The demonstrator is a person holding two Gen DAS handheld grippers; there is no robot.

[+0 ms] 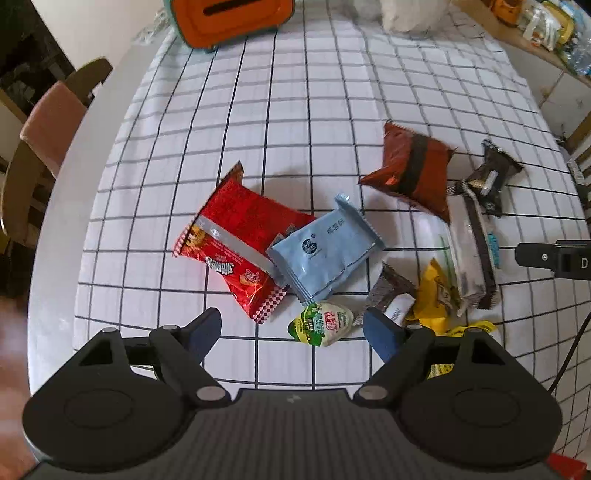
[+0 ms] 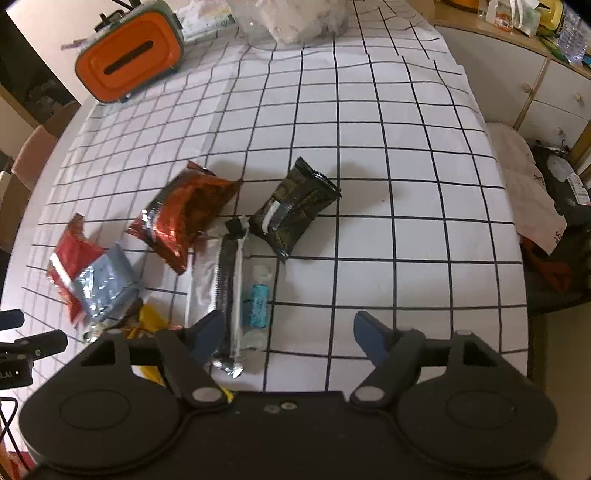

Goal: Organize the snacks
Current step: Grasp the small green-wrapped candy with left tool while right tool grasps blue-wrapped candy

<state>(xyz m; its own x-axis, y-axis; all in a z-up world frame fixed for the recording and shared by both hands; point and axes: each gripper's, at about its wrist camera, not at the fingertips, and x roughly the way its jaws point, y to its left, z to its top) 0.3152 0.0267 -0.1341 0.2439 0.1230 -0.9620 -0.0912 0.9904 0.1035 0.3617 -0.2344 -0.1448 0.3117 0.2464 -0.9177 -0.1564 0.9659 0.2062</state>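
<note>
Snack packets lie scattered on a white checked tablecloth [image 1: 295, 110]. In the left wrist view a red bag [image 1: 236, 236] sits partly under a light blue packet [image 1: 325, 251]. A small green-and-white packet [image 1: 321, 323] lies between the fingers of my open left gripper [image 1: 291, 325], untouched. A dark red bag [image 1: 410, 170] and a black packet [image 1: 487, 177] lie farther right. My right gripper [image 2: 289, 321] is open above bare cloth. A long white-and-black packet [image 2: 221, 288] lies by its left finger, with a small blue packet [image 2: 257, 304] beside it. The black packet [image 2: 295, 210] lies beyond.
An orange box with a slot [image 2: 129, 62] stands at the table's far left, and a white plastic bag [image 2: 295, 18] at the far end. A chair [image 1: 48, 129] stands left of the table, and a cabinet [image 2: 535, 85] right. A yellow packet [image 1: 436, 295] lies in the pile.
</note>
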